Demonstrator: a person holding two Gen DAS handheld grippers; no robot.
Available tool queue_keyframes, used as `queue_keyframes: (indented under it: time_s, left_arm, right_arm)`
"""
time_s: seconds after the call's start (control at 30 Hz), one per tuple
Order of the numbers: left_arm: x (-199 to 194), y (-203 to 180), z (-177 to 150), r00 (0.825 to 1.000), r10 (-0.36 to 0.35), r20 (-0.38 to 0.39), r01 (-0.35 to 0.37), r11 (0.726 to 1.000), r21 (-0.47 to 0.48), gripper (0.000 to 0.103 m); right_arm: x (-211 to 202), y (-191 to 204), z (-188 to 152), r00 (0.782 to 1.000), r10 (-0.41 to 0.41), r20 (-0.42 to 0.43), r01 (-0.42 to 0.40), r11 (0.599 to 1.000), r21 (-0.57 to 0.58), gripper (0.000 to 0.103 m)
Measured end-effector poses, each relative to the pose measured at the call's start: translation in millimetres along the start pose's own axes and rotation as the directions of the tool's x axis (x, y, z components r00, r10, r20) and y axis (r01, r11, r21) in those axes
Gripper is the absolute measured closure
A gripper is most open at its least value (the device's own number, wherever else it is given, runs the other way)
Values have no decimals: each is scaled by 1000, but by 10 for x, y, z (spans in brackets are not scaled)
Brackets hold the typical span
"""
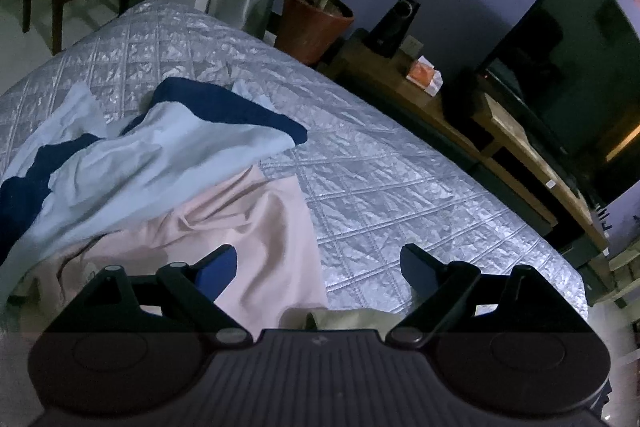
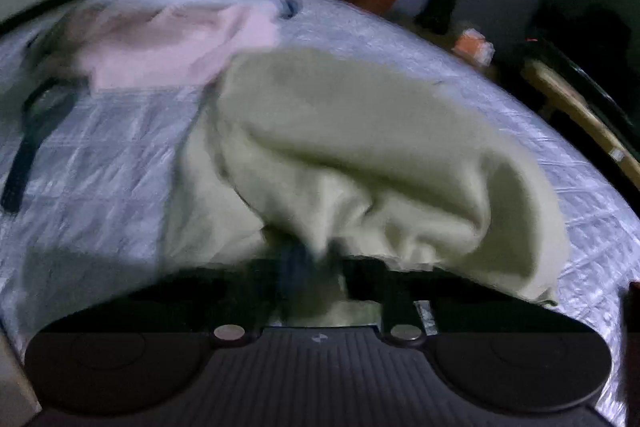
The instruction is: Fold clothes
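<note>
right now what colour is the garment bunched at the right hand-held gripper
Pale yellow-green garment, seen best in the right wrist view, though blurred.

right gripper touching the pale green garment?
Touching. Right wrist view: the right gripper is shut on a bunched edge of the pale green garment, despite motion blur.

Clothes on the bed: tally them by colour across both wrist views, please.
Light blue with navy: 1, the light blue and navy garment
Pink: 1, the pink garment
Pale yellow-green: 1, the pale yellow-green garment, pinched in the shut right gripper
Total: 3, all on the quilted bedspread. Blur could hide more.
</note>
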State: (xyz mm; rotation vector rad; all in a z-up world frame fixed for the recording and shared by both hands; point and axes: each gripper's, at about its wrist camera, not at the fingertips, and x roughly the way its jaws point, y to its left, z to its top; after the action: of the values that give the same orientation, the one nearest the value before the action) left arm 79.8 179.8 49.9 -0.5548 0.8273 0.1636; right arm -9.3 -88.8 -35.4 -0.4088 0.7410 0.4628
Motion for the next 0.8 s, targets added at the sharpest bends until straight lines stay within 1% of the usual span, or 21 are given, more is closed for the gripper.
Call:
queue_keyframes:
  time_s: [0.03, 0.07, 0.1, 0.13, 0.17, 0.2, 0.27, 0.3, 0.33, 0.37, 0.4, 0.43, 0.47, 0.5, 0.53, 0.57, 0.6, 0.63, 0.67, 0.73, 0.8]
  left_arm:
    - [5, -5, -7, 1000, 2, -1, -2, 1000, 1, 16]
    - [9, -12, -13, 1000, 5, -1, -5, 1000, 2, 16]
    - [13, -18, -20, 1000, 7, -1, -7, 1000, 4, 16]
    - [17, -25, -29, 1000, 9, -3, -9, 1000, 3, 16]
    - [20, -33, -39, 1000, 11, -5, -11, 1000, 3, 16]
    - [27, -41, -47, 1000, 11, -8, -11, 1000, 1, 16]
    - [40, -57, -61, 1000, 10, -15, -10, 1000, -4, 15]
    - [46, -61, -66, 1000, 12, -15, -12, 1000, -4, 16]
    - [49, -68, -70, 1000, 15, -13, -15, 1000, -3, 15]
    - [49, -76, -74, 1000, 17, -10, -18, 1000, -3, 15]
    - [51, -78, -79, 1000, 20, -10, -20, 1000, -4, 15]
    - [54, -79, -83, 1000, 22, -10, -22, 1000, -5, 15]
    - [57, -80, -88, 1000, 24, -9, -24, 1000, -7, 15]
    - [64, -83, -92, 1000, 26, -11, -26, 1000, -8, 15]
    - [67, -88, -93, 1000, 25, -11, -26, 1000, -6, 15]
    - [68, -93, -93, 1000, 24, -12, -24, 1000, -4, 15]
    - [70, -98, -94, 1000, 23, -12, -23, 1000, -2, 15]
    - [72, -103, -94, 1000, 22, -12, -22, 1000, 0, 15]
    - [74, -108, -95, 1000, 21, -13, -21, 1000, 2, 15]
    - [73, -121, -93, 1000, 22, -10, -22, 1000, 10, 15]
    - [65, -138, -87, 1000, 29, -2, -29, 999, 24, 15]
  right_arm:
    - [-81, -99, 16, 998, -24, 62, 19, 997, 74, 98]
    - [-211, -251, 37, 990, -60, 127, 37, 983, 178, 98]
    - [-367, -467, 6, 974, -138, 179, 75, 944, 320, 98]
    - [-523, -684, -26, 951, -220, 219, 99, 884, 457, 98]
    - [-628, -899, -113, 932, -286, 225, 108, 809, 578, 98]
    - [-685, -1049, -233, 924, -332, 189, 135, 748, 650, 98]
    - [-799, -1346, -470, 905, -411, 107, 185, 608, 772, 97]
    - [-826, -1304, -484, 901, -424, 97, 234, 660, 714, 97]
    - [-865, -1201, -475, 892, -440, 101, 282, 718, 637, 90]
    - [-914, -1116, -474, 887, -448, 113, 296, 740, 604, 85]
    - [-963, -1031, -473, 882, -455, 126, 311, 760, 571, 73]
    - [-1012, -945, -473, 876, -461, 139, 325, 779, 536, 59]
    - [-1063, -832, -464, 877, -448, 177, 308, 804, 509, 54]
    - [-1082, -694, -434, 891, -397, 219, 268, 851, 450, 48]
    - [-1029, -531, -362, 916, -325, 234, 233, 908, 350, 35]
    - [-937, -325, -326, 939, -258, 228, 211, 955, 209, 28]
    - [-846, -120, -290, 958, -192, 213, 182, 981, 66, 23]
    - [-797, 54, -298, 958, -170, 231, 183, 982, -37, 24]
    - [-764, 161, -297, 955, -160, 249, 188, 978, -94, 24]
    - [-649, 253, -245, 960, -143, 241, 181, 973, -145, 26]
    - [-465, 195, -175, 972, -140, 187, 169, 974, -151, 27]
